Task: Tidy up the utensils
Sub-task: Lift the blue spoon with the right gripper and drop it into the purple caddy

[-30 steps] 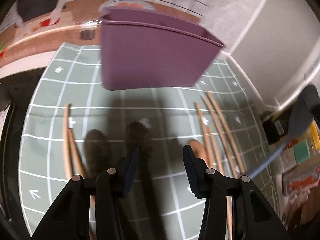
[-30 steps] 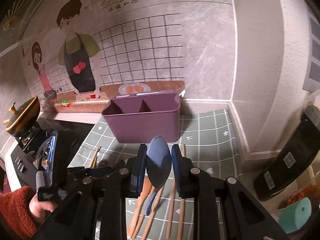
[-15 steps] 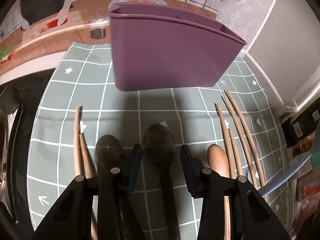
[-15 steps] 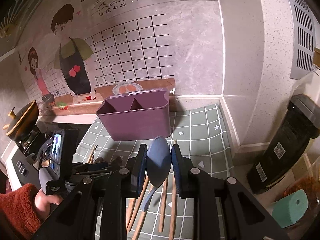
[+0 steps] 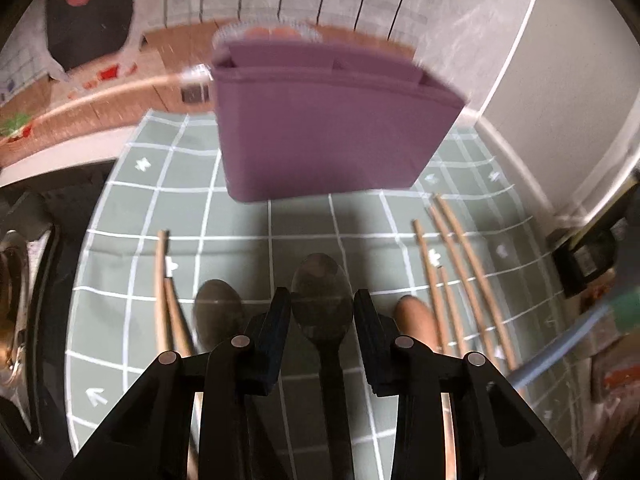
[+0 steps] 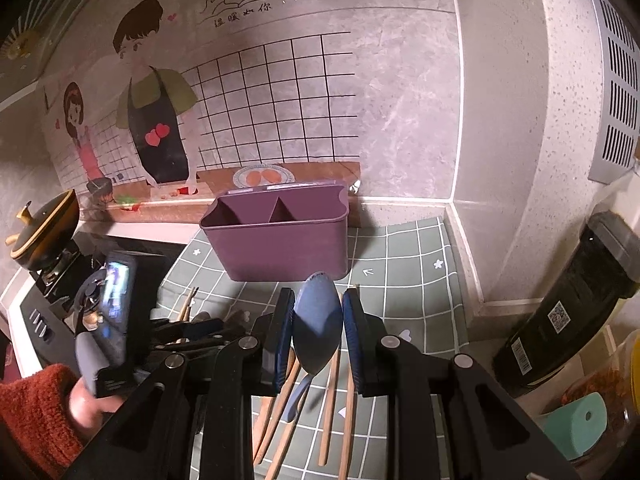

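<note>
— Right tongs [image 6: 319, 316]?
— Clenched on the blue spoon [image 6: 318, 320], bowl up, held above the green mat [image 6: 404, 256] on the counter, short of the purple caddy [image 6: 280, 236].
— And the left tongs [image 5: 322, 312]?
— Their jaws have just been closing around the dark spoon [image 5: 322, 300]; through the blur I can't tell if the pads touch it. Wooden chopsticks [image 5: 460, 264] lie beside.
</note>
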{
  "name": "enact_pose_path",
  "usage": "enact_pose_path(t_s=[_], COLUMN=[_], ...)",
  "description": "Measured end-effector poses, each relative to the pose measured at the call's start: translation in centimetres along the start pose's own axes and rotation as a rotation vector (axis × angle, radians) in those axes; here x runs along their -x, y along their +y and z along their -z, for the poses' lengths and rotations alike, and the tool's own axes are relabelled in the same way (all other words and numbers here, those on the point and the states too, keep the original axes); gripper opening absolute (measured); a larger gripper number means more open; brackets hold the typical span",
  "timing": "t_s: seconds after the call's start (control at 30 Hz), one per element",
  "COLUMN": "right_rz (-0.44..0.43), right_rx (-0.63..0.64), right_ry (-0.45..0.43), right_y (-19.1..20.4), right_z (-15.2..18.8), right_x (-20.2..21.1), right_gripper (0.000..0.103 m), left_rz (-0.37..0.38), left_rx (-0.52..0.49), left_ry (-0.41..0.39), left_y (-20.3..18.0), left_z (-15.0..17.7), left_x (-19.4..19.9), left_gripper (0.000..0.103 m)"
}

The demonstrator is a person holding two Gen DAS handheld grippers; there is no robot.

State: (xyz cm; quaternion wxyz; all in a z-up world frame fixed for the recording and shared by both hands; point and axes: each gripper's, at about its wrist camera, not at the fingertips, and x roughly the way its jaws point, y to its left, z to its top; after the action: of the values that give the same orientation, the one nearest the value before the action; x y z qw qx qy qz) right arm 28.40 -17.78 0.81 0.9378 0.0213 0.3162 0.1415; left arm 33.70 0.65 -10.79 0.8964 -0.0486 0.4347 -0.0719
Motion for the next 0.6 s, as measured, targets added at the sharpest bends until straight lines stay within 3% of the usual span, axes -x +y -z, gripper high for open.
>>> enact_pose_path(t_s=[0.37, 0.6], right_rz=[0.017, 0.008], right_rx=[0.052, 0.092], right_ry=[-0.055, -0.193], right_y=[1.1, 2.0], right_z=[-2.3, -9.1], right_x=[2.1, 5.2], right_gripper=[0.023, 0.023], left_rz=[-0.012, 0.045], left_rx=[-0.045, -0.042], left_ry=[-0.337, -0.504], left_y=[-1.0, -1.4], left_z=[-2.9, -10.0], left_x=[11.1, 17.5], left_gripper=[0.033, 0.033])
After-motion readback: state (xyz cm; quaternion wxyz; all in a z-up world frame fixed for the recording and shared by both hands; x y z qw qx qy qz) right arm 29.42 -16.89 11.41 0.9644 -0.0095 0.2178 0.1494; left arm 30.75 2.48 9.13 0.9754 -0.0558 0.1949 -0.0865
